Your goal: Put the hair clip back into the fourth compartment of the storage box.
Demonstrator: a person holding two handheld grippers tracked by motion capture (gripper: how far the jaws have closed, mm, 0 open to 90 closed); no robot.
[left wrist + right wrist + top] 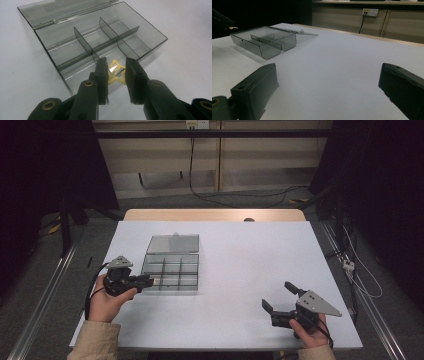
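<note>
A smoky clear plastic box [171, 255] with several compartments lies open on the white table, its lid [173, 244] folded flat behind it. My left gripper [151, 281] reaches over the box's near left edge. Seen from the left gripper view, the jaws of the left gripper [116, 67] press on a small yellow star-like piece [116, 76], held just above a near compartment of the box [82, 40]. My right gripper [277, 295] rests near the table's front right, open wide and holding nothing [329, 75]. The box [265, 41] stands far to its left.
The white table top [240, 255] spreads between the box and the right gripper. A wooden strip [215, 215] runs along the table's far edge. Cables [235, 195] lie on the floor beyond, and metal rails [45, 295] flank the table.
</note>
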